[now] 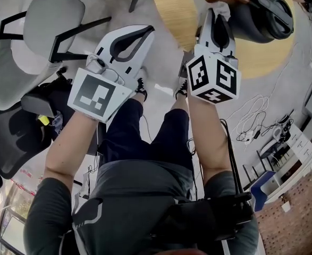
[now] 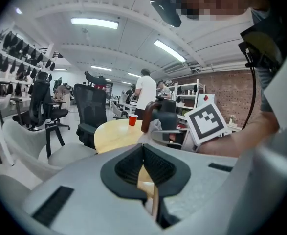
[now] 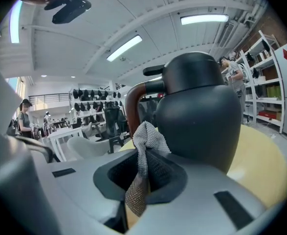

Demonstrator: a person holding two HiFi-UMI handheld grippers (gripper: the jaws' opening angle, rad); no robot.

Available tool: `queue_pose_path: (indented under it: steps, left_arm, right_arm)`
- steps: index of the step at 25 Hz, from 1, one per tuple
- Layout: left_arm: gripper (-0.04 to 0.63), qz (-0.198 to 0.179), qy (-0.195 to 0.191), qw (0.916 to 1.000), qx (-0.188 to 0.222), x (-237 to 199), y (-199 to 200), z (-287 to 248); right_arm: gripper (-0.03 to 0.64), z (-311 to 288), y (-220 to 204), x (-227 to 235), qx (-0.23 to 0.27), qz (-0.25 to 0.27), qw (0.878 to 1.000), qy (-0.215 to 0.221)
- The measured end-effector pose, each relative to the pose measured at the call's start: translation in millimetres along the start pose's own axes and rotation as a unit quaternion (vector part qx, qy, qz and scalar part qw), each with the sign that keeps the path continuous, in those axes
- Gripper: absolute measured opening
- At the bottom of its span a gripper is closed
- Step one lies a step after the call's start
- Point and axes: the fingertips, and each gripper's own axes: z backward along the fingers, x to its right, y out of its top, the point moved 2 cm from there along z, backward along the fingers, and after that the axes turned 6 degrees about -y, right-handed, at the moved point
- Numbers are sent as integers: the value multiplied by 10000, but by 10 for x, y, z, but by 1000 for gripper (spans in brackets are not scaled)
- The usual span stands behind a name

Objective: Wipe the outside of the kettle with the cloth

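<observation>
At the near right edge of the round counter [image 1: 179, 15] the kettle [image 1: 256, 15] stands upright, its brown handle turned toward the person. The right hand-held gripper [image 1: 215, 15] is clenched on the cloth [image 3: 145, 136]. Only a narrow fold is pinched, and a small grey tuft sticks out past the jaw tips, just beside the kettle's dark body, near the handle. Whether the tuft already touches the wall cannot be told.

The main risk, as I judge it, is the kettle shifting. Nothing steadies it, so a firm rub could push it across the smooth wood or off the edge it stands close to. With so little cloth showing, the hard jaw tips might scrape the surface in place of the fabric. The thin fold could also drag out of the grip during a stroke, or the tuft could catch on the handle.

The right forearm reaches straight ahead over the counter's near edge, with the gripper tipped slightly downward at the kettle's side. The left hand-held gripper [image 1: 140, 36] has its jaws pressed together on nothing. It hangs short of the counter's left edge, over the floor, well apart from the kettle, with its forearm angled outward. It gives no support from there.
</observation>
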Motion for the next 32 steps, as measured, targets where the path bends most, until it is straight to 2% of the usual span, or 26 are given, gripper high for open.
queue_pose_path:
  steps: [2, 5, 7, 10, 15, 23, 25, 32]
  left_arm:
    - [11, 30, 31, 9999, 118, -13, 102, 12]
    - [11, -395, 11, 9977, 548, -54, 367, -25]
    - [11, -489, 56, 9967, 644, -63, 454, -74]
    - [12, -320, 264, 9977, 536, -98, 489, -248]
    - [14, -497, 471, 9961, 551, -131, 634, -497]
    - [31, -838, 379, 9944, 523, 111, 894, -943]
    - [81, -836, 432, 9944, 488, 117, 918, -1031]
    - [86, -859, 484, 9938, 521, 110, 854, -1033]
  right_arm:
    - [51, 124, -55, -9, -228, 127, 9997, 32]
    - [51, 286, 6, -80, -170, 293, 9994, 25]
    - [51, 325, -36, -125, -168, 268, 9995, 34]
    - [51, 151, -206, -67, -278, 183, 9994, -26]
    - [51, -131, -367, 44, -298, -89, 9993, -187]
    - [51, -222, -371, 64, -479, -27, 9982, -367]
    - [51, -209, -393, 83, -511, -74, 9979, -403]
    - [51, -47, -491, 190, -511, -281, 9972, -468]
